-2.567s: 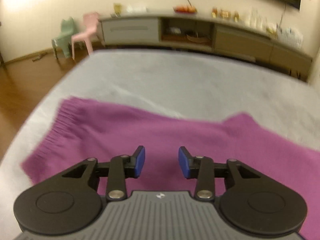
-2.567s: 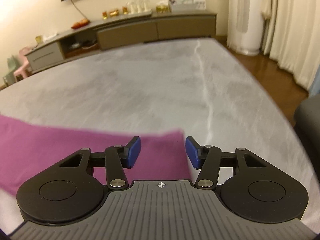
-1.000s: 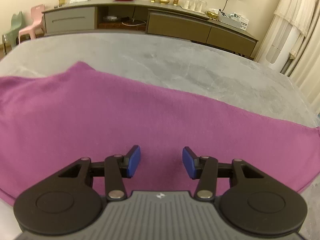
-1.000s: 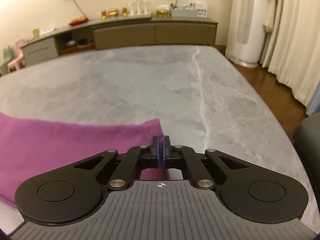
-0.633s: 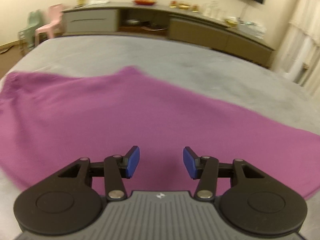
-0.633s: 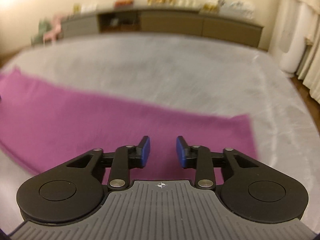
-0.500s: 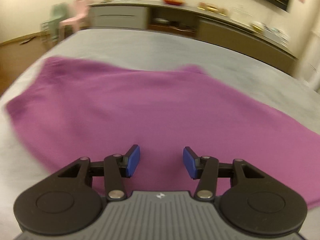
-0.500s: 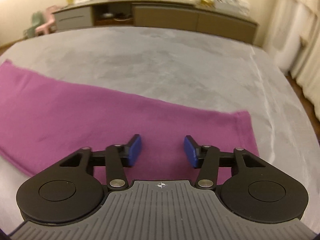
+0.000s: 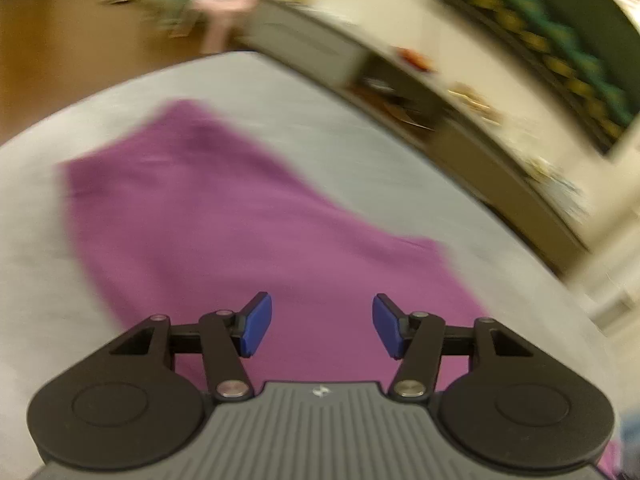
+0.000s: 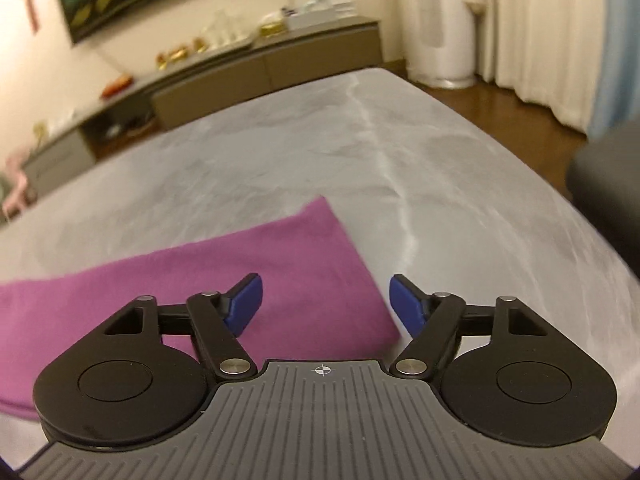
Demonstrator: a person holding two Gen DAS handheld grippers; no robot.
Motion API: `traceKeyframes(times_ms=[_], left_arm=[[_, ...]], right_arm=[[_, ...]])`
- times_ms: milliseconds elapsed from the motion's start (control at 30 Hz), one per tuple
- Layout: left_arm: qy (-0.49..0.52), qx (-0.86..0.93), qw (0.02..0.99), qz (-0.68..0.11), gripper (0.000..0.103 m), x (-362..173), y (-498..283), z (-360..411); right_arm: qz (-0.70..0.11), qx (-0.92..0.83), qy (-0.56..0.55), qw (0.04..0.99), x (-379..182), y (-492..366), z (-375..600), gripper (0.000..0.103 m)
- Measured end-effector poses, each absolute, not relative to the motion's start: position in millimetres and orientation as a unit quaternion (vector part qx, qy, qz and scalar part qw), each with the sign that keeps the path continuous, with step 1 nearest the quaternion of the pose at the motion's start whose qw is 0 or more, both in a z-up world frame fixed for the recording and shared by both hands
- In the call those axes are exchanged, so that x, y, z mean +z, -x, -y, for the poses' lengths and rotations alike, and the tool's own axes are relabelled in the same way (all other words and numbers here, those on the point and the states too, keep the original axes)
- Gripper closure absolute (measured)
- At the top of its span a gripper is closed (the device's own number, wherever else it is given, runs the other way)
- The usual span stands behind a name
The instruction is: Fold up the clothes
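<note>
A purple garment [image 9: 224,232] lies flat on the grey marble table [image 9: 48,272]. In the blurred left wrist view it stretches from the far left toward the near right. My left gripper [image 9: 320,330] is open and empty above its near part. In the right wrist view the garment's right end [image 10: 280,264] lies on the table [image 10: 460,200]. My right gripper [image 10: 325,304] is open and empty, its jaws wide apart over the garment's right edge.
A long low sideboard [image 10: 260,68] with small items stands along the far wall. Small pink and green chairs [image 9: 208,12] stand on the wooden floor to the left. Curtains [image 10: 540,32] and a dark seat [image 10: 604,184] are on the right.
My right gripper opened from shut and swung back to the garment's right end. My left gripper stayed open and swung left over the garment, tilting the view.
</note>
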State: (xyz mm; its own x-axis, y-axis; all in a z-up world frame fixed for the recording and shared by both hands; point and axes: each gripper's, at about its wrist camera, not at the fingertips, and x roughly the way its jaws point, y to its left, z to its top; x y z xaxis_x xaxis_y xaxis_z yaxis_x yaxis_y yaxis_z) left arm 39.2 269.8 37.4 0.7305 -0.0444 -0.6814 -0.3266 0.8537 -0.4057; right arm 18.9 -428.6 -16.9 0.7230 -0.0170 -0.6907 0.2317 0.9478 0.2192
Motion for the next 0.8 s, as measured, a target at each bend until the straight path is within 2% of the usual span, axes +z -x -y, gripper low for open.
traceKeyframes(times_ms=[133, 233, 267, 333, 367, 433, 567, 700, 800], left_arm=[[0.175, 0.035, 0.918, -0.354, 0.044, 52.8, -57.0, -200.5], [0.154, 0.008, 0.919, -0.362, 0.044, 50.8, -70.5, -161.6], [0.152, 0.000, 0.918, -0.366, 0.044, 48.5, -73.8, -151.8], [0.136, -0.011, 0.919, -0.371, 0.044, 42.6, -73.1, -129.7], [0.126, -0.016, 0.919, -0.372, 0.044, 39.1, -71.8, -118.2], [0.099, -0.028, 0.922, -0.374, 0.044, 36.2, -69.7, -95.9], [0.061, -0.050, 0.924, -0.374, 0.044, 32.5, -67.4, -64.0], [0.048, -0.070, 0.922, -0.378, 0.044, 27.9, -70.9, -43.8], [0.030, -0.084, 0.916, -0.391, 0.044, 15.4, -73.6, -27.6]], right_arm=[[-0.369, -0.064, -0.185, 0.909, -30.5, -8.7, 437.5, 0.032], [-0.366, -0.051, -0.136, 0.919, -36.3, -7.5, 418.0, 0.033], [-0.366, -0.042, -0.099, 0.924, -38.0, -9.4, 406.5, 0.040], [-0.363, -0.028, -0.054, 0.930, -39.2, -11.3, 388.1, 0.084], [-0.360, -0.024, -0.043, 0.932, -39.3, -11.1, 381.6, 0.095], [-0.347, -0.025, -0.023, 0.937, -39.0, -8.2, 370.9, 0.101], [-0.296, -0.029, 0.071, 0.952, -30.1, 2.2, 338.9, 0.102], [-0.217, -0.002, 0.244, 0.945, -22.6, 27.6, 284.9, 0.102], [-0.211, 0.020, 0.279, 0.937, -28.7, 31.4, 267.1, 0.102]])
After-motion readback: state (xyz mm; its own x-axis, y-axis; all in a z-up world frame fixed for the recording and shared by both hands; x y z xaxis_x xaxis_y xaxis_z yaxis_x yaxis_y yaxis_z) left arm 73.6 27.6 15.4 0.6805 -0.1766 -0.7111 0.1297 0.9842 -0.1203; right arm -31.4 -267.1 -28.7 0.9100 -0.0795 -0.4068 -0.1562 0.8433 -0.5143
